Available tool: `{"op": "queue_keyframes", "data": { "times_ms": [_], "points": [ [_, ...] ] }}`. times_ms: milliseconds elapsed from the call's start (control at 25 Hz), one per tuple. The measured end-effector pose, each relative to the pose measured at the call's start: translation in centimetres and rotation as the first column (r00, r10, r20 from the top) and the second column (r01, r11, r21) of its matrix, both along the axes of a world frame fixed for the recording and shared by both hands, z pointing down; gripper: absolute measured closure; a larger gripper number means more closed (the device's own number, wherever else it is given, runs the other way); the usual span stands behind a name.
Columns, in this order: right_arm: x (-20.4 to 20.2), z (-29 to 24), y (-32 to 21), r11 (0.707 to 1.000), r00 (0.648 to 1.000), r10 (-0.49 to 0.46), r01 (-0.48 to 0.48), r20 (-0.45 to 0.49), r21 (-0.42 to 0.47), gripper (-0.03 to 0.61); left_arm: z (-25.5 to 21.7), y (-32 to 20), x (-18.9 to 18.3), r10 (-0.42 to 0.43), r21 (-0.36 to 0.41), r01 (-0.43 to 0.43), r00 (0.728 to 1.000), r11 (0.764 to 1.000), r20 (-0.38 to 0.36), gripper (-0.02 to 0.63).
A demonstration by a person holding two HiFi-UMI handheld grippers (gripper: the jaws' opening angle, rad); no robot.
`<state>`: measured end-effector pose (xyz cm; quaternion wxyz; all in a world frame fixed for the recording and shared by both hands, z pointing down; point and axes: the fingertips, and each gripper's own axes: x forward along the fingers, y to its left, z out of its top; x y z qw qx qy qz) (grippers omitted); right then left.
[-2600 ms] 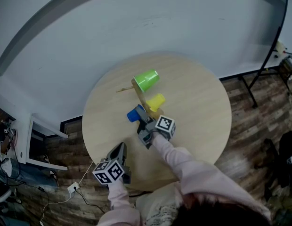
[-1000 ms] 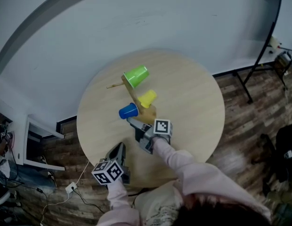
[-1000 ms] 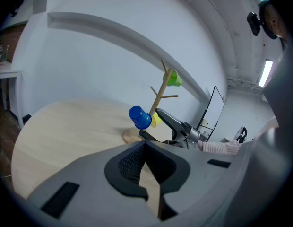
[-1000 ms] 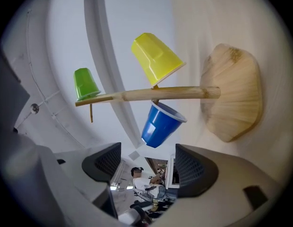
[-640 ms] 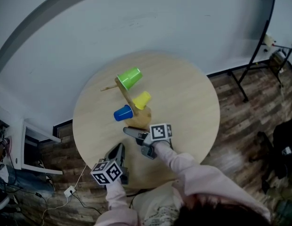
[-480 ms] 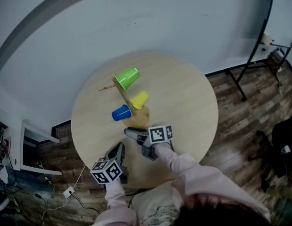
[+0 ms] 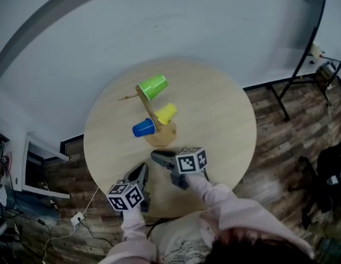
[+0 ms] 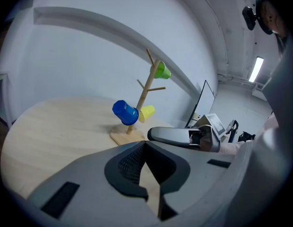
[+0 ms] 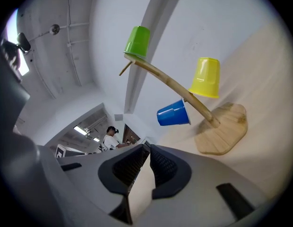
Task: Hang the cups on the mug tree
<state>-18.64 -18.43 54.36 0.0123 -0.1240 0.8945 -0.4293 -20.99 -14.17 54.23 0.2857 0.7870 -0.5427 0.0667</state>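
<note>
Head view, mug tree: the wooden mug tree [image 7: 154, 113] stands on its flat base near the middle of the round tabletop [image 7: 225, 120].
Head view, cups: the green cup [image 7: 153, 87] hangs on the top branch, the yellow cup [image 7: 166, 113] lower down on the right and the blue cup [image 7: 143, 128] lowest on the left. One thin branch near the top is bare. No cup lies on the tabletop.
Head view, tongs: the left tongs [image 7: 143, 167] and the right tongs [image 7: 155, 157] are both over the near edge of the tabletop, apart from the tree.
Left gripper view, left tongs: the tips are together with nothing between them. The three cups on the tree are ahead, and the right tongs cross in front.
Right gripper view, right tongs: the jaws have just been closing and are now all but together, with nothing between them. The tree and its three cups are ahead, well clear.
Progress: every cup in sight is hung and both tongs are empty, so the hanging looks finished. All that seems left is to draw back, unless more cups wait out of view.
</note>
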Motion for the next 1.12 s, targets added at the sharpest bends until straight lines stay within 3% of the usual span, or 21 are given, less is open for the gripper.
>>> {"op": "queue_keyframes", "data": {
  "times_ms": [400, 560, 760, 1120],
  "points": [
    [1.0, -1.4, 1.2, 0.987, 0.999, 0.002, 0.005, -0.045, 0.160, 0.575, -0.3, 0.1, 0.7, 0.015, 0.041, -0.016, 1.000, 0.999, 0.022, 0.609],
    [1.5, -1.9, 1.6, 0.982, 0.999, 0.002, 0.005, -0.039, 0.188, 0.575, -0.7, 0.1, 1.2, 0.030, 0.062, -0.032, 0.999, 0.998, 0.034, 0.609],
    [2.1, -3.1, 1.6, 0.985, 0.999, 0.014, -0.021, 0.042, 0.173, 0.578, -0.9, 0.1, 1.6, 0.045, 0.073, -0.048, 0.998, 0.996, 0.042, 0.609],
    [2.6, -3.1, 1.8, 0.963, 0.998, 0.055, -0.048, -0.018, 0.266, 0.578, -1.1, 0.1, 1.6, 0.058, 0.087, -0.061, 0.997, 0.994, 0.043, 0.609]
  ]
}}
